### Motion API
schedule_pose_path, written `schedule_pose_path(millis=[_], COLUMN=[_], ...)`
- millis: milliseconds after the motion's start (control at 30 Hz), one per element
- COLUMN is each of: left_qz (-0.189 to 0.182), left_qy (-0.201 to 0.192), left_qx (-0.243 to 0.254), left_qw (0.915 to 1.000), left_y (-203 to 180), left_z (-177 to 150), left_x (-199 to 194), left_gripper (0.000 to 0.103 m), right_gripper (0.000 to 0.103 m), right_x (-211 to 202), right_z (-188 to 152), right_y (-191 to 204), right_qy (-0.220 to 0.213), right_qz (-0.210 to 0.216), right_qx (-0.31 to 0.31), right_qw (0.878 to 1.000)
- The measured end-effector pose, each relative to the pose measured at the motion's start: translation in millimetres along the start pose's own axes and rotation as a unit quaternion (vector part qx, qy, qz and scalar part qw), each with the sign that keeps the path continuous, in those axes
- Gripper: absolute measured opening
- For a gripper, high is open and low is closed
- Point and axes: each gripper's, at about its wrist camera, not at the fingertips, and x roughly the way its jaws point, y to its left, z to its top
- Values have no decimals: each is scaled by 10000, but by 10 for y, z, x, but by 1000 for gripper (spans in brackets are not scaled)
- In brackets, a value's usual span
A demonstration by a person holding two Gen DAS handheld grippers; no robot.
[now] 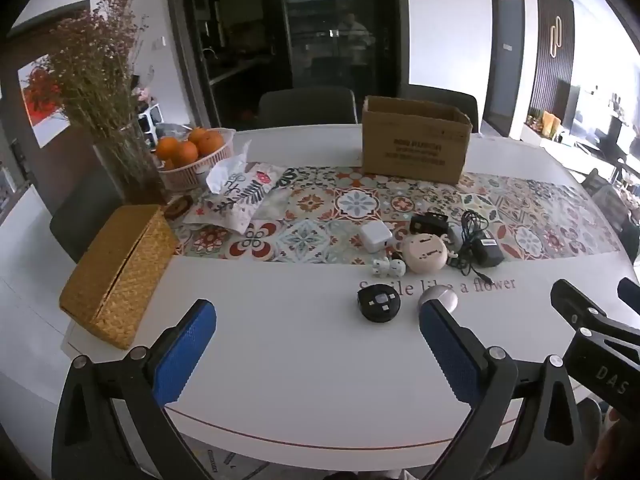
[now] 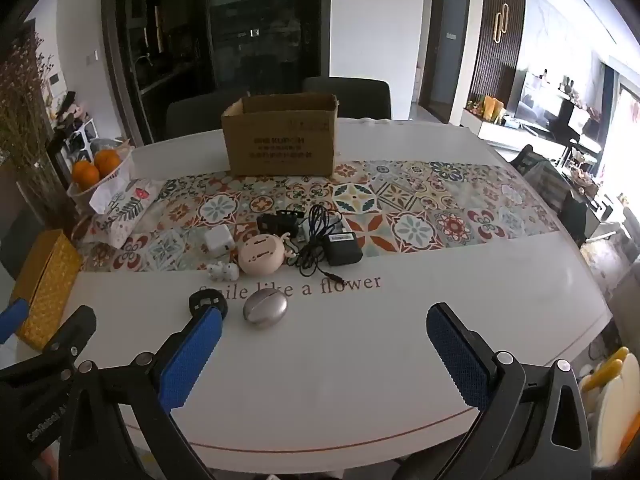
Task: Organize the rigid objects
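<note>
While both claws hang spread and empty over the white bench (image 1: pixel 280 360), left claw (image 1: pixel 316 344) and right claw (image 2: pixel 324 352), the small devices (image 2: pixel 260 256) lie clustered near the runner's edge, with the cardboard box (image 2: pixel 280 140) open behind them.

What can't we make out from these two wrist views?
- Inside of the cardboard box: both views, hidden by its front wall.
- Box print: both views, too blurred to read.
- Black round gadget: right view, partly behind the right tongs finger; it shows whole in the left view.
- Silver oval piece: left view, partly behind the left tongs finger.
</note>
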Motion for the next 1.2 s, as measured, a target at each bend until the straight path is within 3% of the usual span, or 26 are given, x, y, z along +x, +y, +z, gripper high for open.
schedule_pose_path(millis=[267,300,500,867,1200], left_qz=[-191,45,-44,-273,-310], left_qy=[-106,-117,-218,-1028,-1220], left_qx=[27,-34,-182,-301,-232], left_qw=[9998,9999,9996,9939,9918], left_y=[100,24,5,35,10], left_z=[3,28,66,181,185], left_x=[-56,-77,-111,-389,-496], left_gripper=[101,101,100,100,102], right_gripper=[103,103,103,103,103], right_x=[-27,-35,-62,-272,-431], right_z=[-21,3,79,160,159], right_y=[17,-11,-85,-113,-152], right_qy=[-90,-94,-164,-723,-1048], right_qz=[-1,0,-26,119,192], right_qx=[0,-2,29,173,234], right_qw=[10000,10000,9999,9972,9940])
